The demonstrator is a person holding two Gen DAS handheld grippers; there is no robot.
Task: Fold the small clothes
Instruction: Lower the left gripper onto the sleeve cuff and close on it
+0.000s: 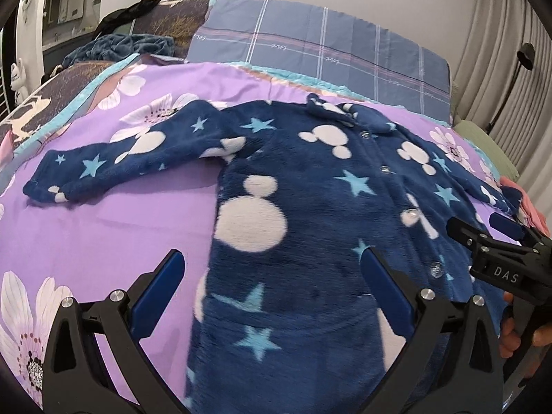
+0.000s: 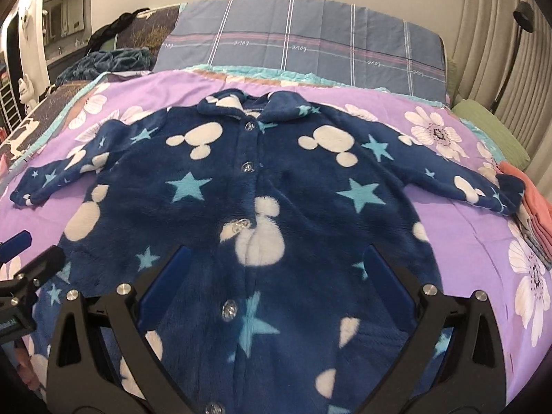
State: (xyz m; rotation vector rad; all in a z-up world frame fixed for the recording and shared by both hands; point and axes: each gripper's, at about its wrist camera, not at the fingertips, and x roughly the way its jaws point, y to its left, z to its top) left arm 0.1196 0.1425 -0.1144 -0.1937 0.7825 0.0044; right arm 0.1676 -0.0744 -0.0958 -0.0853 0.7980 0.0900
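Observation:
A small navy fleece jacket (image 2: 276, 186) with white mouse heads, light blue stars and clear buttons lies flat, front up, on a purple flowered bedspread (image 2: 459, 227). Both sleeves spread outward. It also shows in the left wrist view (image 1: 303, 186). My left gripper (image 1: 272, 262) is open, hovering over the jacket's lower left edge, one finger over the bedspread. My right gripper (image 2: 279, 258) is open above the lower front, near the button line. The right gripper shows at the right edge of the left wrist view (image 1: 479, 227), open. Neither holds anything.
A blue plaid pillow (image 2: 303, 41) lies at the bed's head. A stack of folded pink and grey clothes (image 2: 534, 214) sits by the right sleeve cuff. A green cushion (image 2: 490, 127) and curtains are on the right. Dark blankets (image 2: 107, 62) pile at the back left.

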